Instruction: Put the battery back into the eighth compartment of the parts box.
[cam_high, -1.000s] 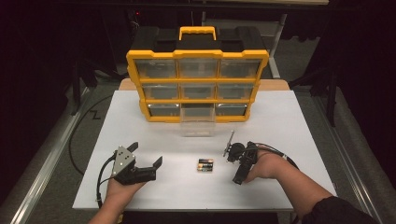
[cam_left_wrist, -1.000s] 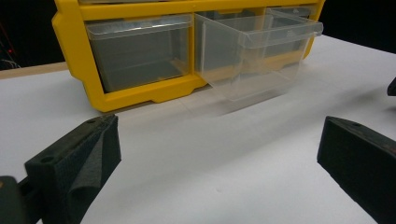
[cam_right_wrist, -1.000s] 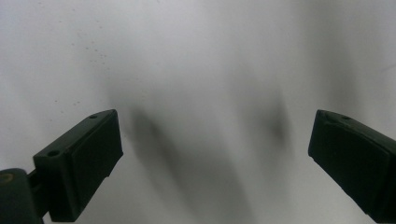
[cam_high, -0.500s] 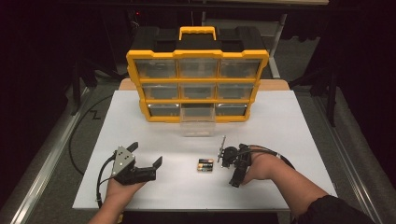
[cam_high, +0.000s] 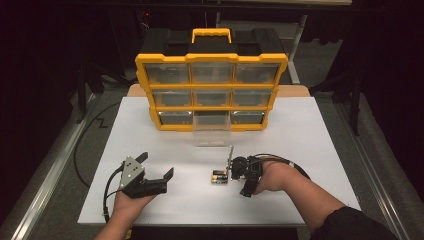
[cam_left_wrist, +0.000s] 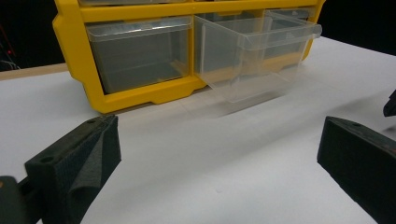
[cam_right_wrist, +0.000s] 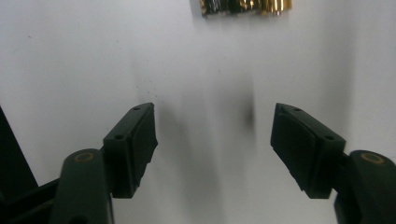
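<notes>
— What sits on the white table (cam_high: 310, 130)?
— A yellow drawer cabinet (cam_high: 211, 90), its clear bottom-middle drawer (cam_high: 211, 131) pulled out.
— And the grippers?
— The left gripper (cam_high: 156, 169) rests with jaws wide apart, empty. The right gripper (cam_right_wrist: 214, 135), just beside the batteries (cam_high: 219, 177), has been closing, nothing between its jaws.

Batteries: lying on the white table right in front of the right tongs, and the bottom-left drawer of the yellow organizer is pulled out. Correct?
One slip: the pulled-out drawer is the bottom-middle one, not the bottom-left; the high view shows it. The rest holds: the batteries lie on the white table just ahead of the right tongs, whose jaws have just been closing with nothing between them, below the yellow organizer.
</notes>
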